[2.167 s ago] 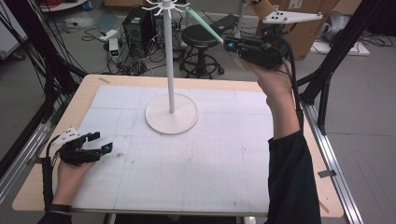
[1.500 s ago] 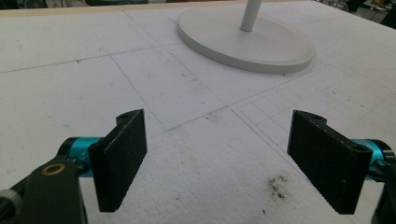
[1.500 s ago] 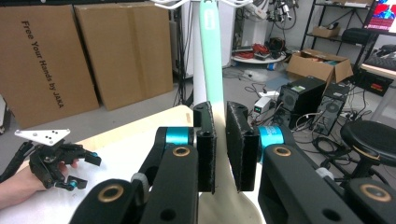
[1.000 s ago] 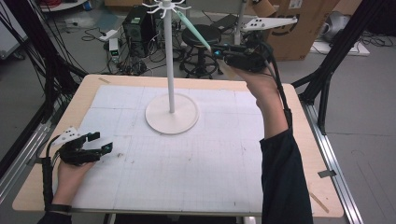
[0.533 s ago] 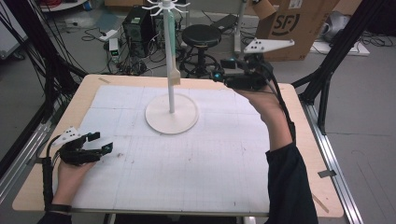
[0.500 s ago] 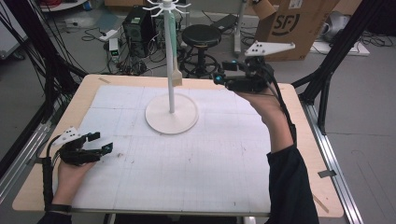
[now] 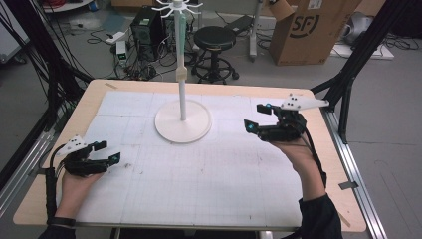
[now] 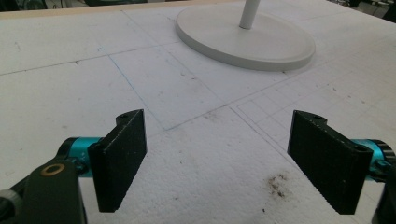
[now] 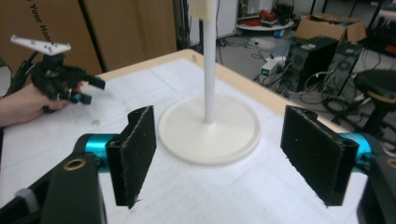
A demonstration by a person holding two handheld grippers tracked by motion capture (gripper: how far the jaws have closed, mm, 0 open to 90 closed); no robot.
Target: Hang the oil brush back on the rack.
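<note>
Lab clutter sits behind: a cardboard box [image 7: 309, 26], a stool [image 7: 214, 39], a computer tower [image 7: 145, 25]. Your table [image 7: 219, 189] carries the white stand [image 7: 182, 122], with a green stick [image 7: 182, 25] hanging from its top hooks. No containers on the table. Your right gripper [image 7: 255, 119] hangs off to the stand's right, jaws just opened wide, nothing between them. Your left gripper [image 7: 110, 152] rests on the table, also wide and empty, likely just parked.
</note>
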